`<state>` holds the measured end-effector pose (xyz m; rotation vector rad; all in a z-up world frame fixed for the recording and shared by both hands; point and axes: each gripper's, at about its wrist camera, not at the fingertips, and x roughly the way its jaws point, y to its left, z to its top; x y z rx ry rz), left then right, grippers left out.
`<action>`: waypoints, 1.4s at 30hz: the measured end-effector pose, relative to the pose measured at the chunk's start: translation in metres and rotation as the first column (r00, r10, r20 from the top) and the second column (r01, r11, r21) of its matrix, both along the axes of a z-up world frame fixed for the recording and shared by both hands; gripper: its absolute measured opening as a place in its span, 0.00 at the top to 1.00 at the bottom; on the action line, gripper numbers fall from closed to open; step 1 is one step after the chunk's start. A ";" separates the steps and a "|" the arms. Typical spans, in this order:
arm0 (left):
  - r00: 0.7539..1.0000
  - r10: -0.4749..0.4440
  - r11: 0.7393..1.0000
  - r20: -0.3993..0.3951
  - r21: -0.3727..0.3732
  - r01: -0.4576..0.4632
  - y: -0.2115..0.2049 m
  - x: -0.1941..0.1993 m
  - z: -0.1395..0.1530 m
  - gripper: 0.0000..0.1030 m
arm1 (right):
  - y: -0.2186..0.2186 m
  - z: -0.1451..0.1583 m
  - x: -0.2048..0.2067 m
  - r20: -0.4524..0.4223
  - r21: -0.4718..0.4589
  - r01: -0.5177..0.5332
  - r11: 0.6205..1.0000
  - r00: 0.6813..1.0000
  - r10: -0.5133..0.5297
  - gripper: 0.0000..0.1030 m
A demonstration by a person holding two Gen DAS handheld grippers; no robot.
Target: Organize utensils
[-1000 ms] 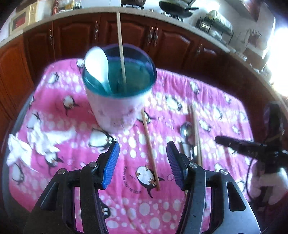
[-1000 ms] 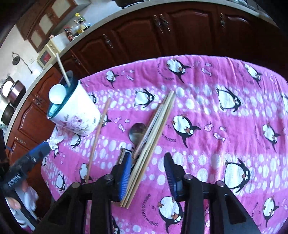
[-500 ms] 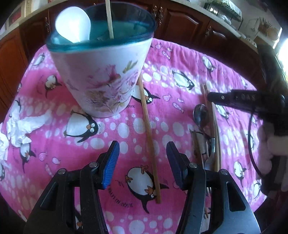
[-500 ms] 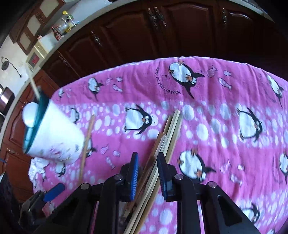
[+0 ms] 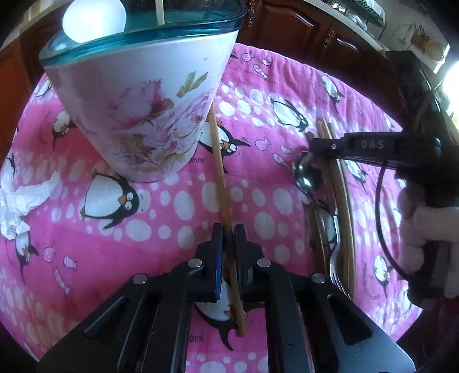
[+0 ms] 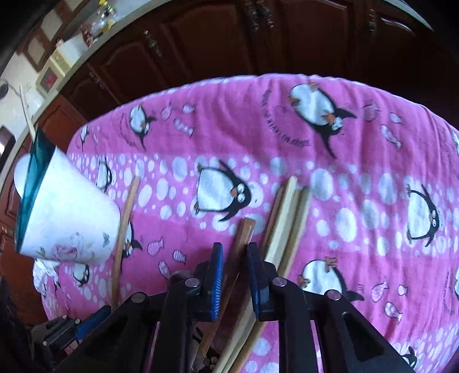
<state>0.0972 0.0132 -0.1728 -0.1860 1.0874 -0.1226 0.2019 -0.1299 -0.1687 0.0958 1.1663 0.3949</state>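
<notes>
A floral cup [image 5: 137, 100] with a teal rim stands on the pink penguin cloth [image 5: 86, 258], holding a white spoon [image 5: 94, 20] and one chopstick [image 5: 159, 11]. Just right of it lies a lone wooden chopstick [image 5: 219, 172]; my left gripper [image 5: 228, 229] is closing and pinches it. Further right lie a metal spoon [image 5: 305, 175], a fork [image 5: 337, 269] and pale chopsticks [image 5: 342, 195]. My right gripper [image 6: 235, 248] is closing on a brown chopstick [image 6: 243, 229] beside those pale chopsticks [image 6: 289, 206]. The cup [image 6: 68, 218] stands to its left.
A crumpled white tissue [image 5: 17, 206] lies at the cloth's left edge. Dark wooden cabinets [image 6: 229, 43] run behind the table. A hand in a pale fuzzy glove [image 5: 430, 226] holds the right gripper. Open cloth stretches to the right [image 6: 373, 215].
Both grippers have sunk toward the cloth. The left jaws went from wide open to closed around the lone chopstick. The right jaws narrowed onto the brown chopstick.
</notes>
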 end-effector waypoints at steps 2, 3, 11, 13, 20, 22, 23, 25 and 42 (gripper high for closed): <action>1.000 -0.006 1.000 -0.006 -0.015 0.006 0.003 -0.006 0.002 0.95 | 0.000 0.000 -0.007 -0.004 0.022 -0.016 1.000 1.000 0.016 0.89; 1.000 -0.010 1.000 -0.013 -0.024 0.009 0.007 -0.012 0.002 0.95 | -0.001 0.000 -0.011 -0.004 0.035 -0.017 0.999 1.000 0.017 0.89; 0.997 -0.075 0.997 -0.035 -0.006 0.075 0.026 -0.074 0.014 0.95 | 0.000 0.018 -0.072 -0.003 0.137 -0.124 0.983 0.992 0.126 0.91; 0.995 -0.091 0.996 -0.049 -0.003 0.091 0.027 -0.087 0.014 0.95 | 0.007 0.017 -0.087 -0.019 0.162 -0.149 0.975 0.988 0.154 0.91; 0.986 -0.141 0.990 -0.091 -0.012 0.140 0.026 -0.121 0.014 0.95 | 0.035 -0.002 -0.115 -0.065 0.160 -0.187 0.969 0.978 0.199 0.92; 0.986 -0.140 0.990 -0.087 -0.022 0.138 0.029 -0.120 0.016 0.94 | 0.033 -0.005 -0.116 -0.073 0.147 -0.182 0.972 0.978 0.194 0.92; 0.988 -0.135 0.991 -0.078 -0.023 0.134 0.031 -0.120 0.018 0.92 | 0.035 -0.006 -0.115 -0.079 0.142 -0.177 0.974 0.979 0.189 0.92; 0.991 -0.123 0.992 -0.052 -0.019 0.123 0.036 -0.113 0.024 0.82 | 0.037 -0.004 -0.115 -0.073 0.120 -0.182 0.976 0.979 0.191 0.90; 0.985 -0.159 0.987 -0.063 0.018 0.161 0.025 -0.013 -0.002 0.63 | 0.045 -0.004 -0.101 -0.052 0.060 -0.240 0.969 0.969 0.243 0.90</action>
